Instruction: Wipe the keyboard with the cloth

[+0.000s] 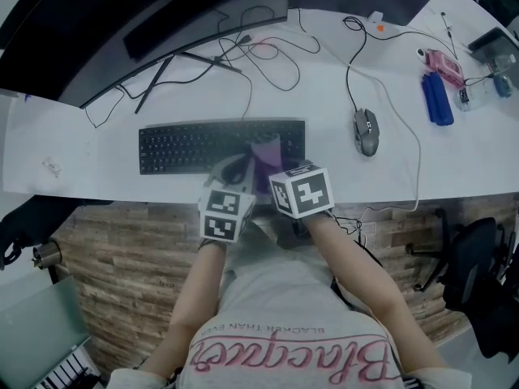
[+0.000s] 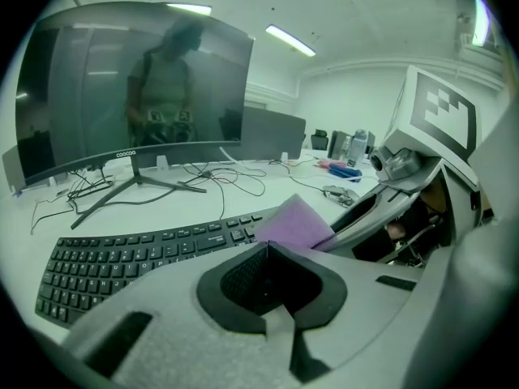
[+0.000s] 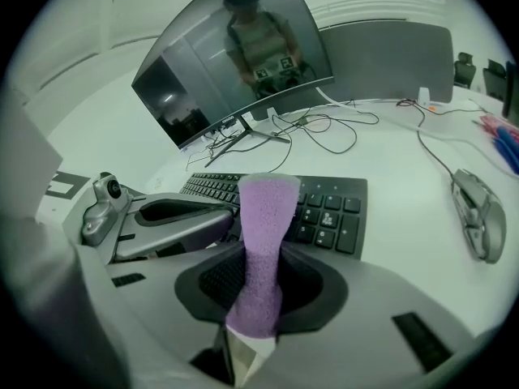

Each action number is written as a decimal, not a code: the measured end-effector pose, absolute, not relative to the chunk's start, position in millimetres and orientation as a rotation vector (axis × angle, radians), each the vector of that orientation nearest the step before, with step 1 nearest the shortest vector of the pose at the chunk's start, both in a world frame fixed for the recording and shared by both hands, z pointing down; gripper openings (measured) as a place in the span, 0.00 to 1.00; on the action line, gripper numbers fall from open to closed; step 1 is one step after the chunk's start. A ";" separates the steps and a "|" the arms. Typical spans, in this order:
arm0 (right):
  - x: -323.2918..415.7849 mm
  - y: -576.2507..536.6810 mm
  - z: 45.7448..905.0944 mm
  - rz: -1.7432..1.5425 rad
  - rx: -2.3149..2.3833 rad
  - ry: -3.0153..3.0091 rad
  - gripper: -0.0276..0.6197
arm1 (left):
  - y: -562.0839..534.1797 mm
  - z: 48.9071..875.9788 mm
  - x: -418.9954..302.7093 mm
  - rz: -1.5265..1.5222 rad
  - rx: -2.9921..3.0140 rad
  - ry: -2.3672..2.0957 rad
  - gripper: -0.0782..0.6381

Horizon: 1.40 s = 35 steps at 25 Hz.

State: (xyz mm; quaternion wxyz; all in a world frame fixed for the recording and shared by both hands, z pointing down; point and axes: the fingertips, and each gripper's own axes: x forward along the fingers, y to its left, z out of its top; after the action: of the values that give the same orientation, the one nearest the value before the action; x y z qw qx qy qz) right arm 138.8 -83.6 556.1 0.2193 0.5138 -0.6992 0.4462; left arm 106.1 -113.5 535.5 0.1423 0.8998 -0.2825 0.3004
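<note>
My right hand-held gripper (image 3: 258,275) pinches the cloth (image 3: 266,207) above the keyboard (image 3: 328,211). My left hand-held gripper (image 2: 268,256) sits closed, empty.

Head view looks steeply down; both gripper views closely face the keyboard (image 1: 195,146).

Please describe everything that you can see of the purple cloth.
The purple cloth looks soft and fuzzy, like microfibre. It forms a narrow strip. The right gripper is shut on its near end, and the free end sticks out forward, widening a little, over the right part of the black keyboard. Whether it touches the keys is unclear.
</note>
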 end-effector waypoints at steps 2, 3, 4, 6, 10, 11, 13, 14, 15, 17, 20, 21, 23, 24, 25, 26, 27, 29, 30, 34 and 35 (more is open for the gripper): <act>146.4 -79.9 556.5 1.230 1.431 -1.932 0.18 | -111.9 537.9 112.6 0.863 2.603 -0.809 0.12; 150.9 -78.1 556.7 1.236 1.439 -1.931 0.18 | -111.4 538.4 116.2 0.861 2.607 -0.806 0.12; 155.5 -76.5 556.8 1.243 1.448 -1.930 0.18 | -110.7 538.6 120.0 0.859 2.610 -0.802 0.12; 163.9 -73.4 556.7 1.253 1.462 -1.925 0.18 | -108.5 539.0 128.2 0.856 2.618 -0.791 0.12; 177.5 -67.2 556.2 1.244 1.481 -1.912 0.18 | -103.2 540.8 141.2 0.855 2.625 -0.769 0.12; 180.9 -65.7 556.3 1.241 1.487 -1.909 0.18 | -102.0 541.6 143.5 0.859 2.623 -0.764 0.12; 187.6 -63.3 556.5 1.242 1.502 -1.905 0.18 | -100.5 542.9 148.0 0.866 2.624 -0.756 0.12; 191.4 -62.1 556.7 1.242 1.511 -1.901 0.18 | -100.4 542.7 150.6 0.865 2.628 -0.755 0.12; 195.8 -60.7 557.0 1.242 1.521 -1.892 0.18 | -100.3 542.4 153.4 0.860 2.632 -0.752 0.12; 205.2 -57.2 557.8 1.241 1.543 -1.868 0.19 | -99.0 541.7 159.3 0.849 2.637 -0.742 0.12; 217.4 -52.2 559.3 1.248 1.572 -1.842 0.19 | -96.5 540.7 167.2 0.844 2.644 -0.720 0.12; 222.1 -50.5 559.4 1.249 1.584 -1.825 0.19 | -96.3 540.0 169.6 0.843 2.648 -0.713 0.12; 233.2 -47.7 557.5 1.242 1.619 -1.775 0.19 | -97.4 536.9 174.0 0.839 2.657 -0.700 0.12; 239.0 -46.9 555.9 1.234 1.641 -1.751 0.19 | -98.2 534.8 176.0 0.837 2.662 -0.695 0.12; 244.8 -46.7 553.9 1.221 1.665 -1.732 0.19 | -99.1 533.2 177.6 0.835 2.667 -0.690 0.12; 250.2 -47.6 551.2 1.204 1.692 -1.720 0.19 | -100.0 532.0 178.6 0.834 2.673 -0.688 0.12; 255.3 -49.4 547.5 1.188 1.722 -1.714 0.18 | -101.1 530.4 179.3 0.833 2.679 -0.685 0.12; 264.6 -54.2 536.0 1.164 1.795 -1.709 0.18 | -103.2 523.8 180.6 0.824 2.695 -0.680 0.12; 268.3 -57.3 528.2 1.150 1.834 -1.711 0.18 | -104.3 518.4 181.0 0.816 2.703 -0.677 0.12; 272.4 -72.7 494.1 1.062 1.951 -1.757 0.18 | -111.9 496.0 173.8 0.777 2.745 -0.691 0.12; 271.2 -76.7 486.1 1.041 1.972 -1.771 0.18 | -115.0 490.4 170.6 0.766 2.760 -0.701 0.12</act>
State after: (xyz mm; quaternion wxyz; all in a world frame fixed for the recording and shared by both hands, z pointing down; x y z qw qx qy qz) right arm 271.2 -76.7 486.1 0.1463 0.6851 -0.6152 0.3616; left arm 170.6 -115.0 490.4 0.0962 0.9316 -0.2365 0.2586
